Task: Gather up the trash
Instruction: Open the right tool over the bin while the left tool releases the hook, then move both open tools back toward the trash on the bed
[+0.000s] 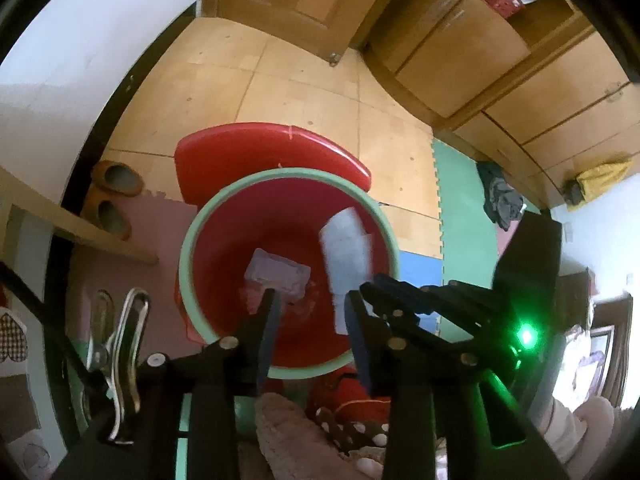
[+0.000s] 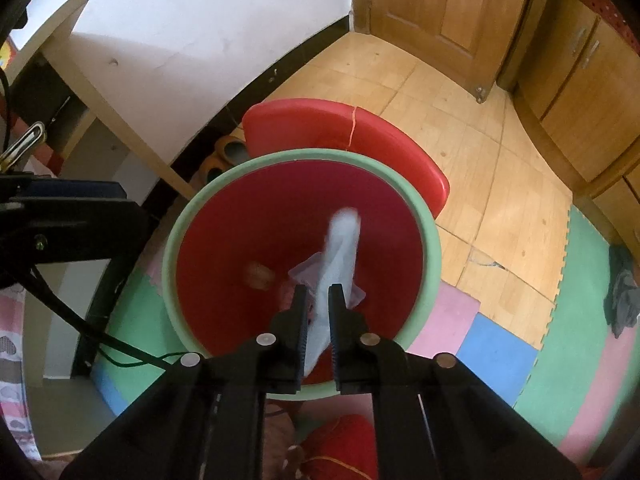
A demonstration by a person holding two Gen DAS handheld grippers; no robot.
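A red bin with a pale green rim (image 1: 188, 252) stands on the floor below both grippers; its red lid (image 1: 256, 152) stands open behind it. My left gripper (image 1: 310, 298) is open and empty over the bin. A crumpled white wrapper (image 1: 278, 274) lies on the bin's bottom. My right gripper (image 2: 318, 294) is over the bin (image 2: 430, 232), its jaws slightly apart around a blurred white paper strip (image 2: 342, 248). That strip also shows in the left wrist view (image 1: 346, 248), above the right gripper's fingers (image 1: 384, 288).
Foam floor mats (image 2: 568, 320) cover the floor around the bin. Slippers (image 1: 116, 178) lie by the wall at the left. A wooden door (image 2: 440, 12) and cabinets (image 1: 500, 64) stand behind. A dark cloth (image 1: 500, 196) lies on the green mat.
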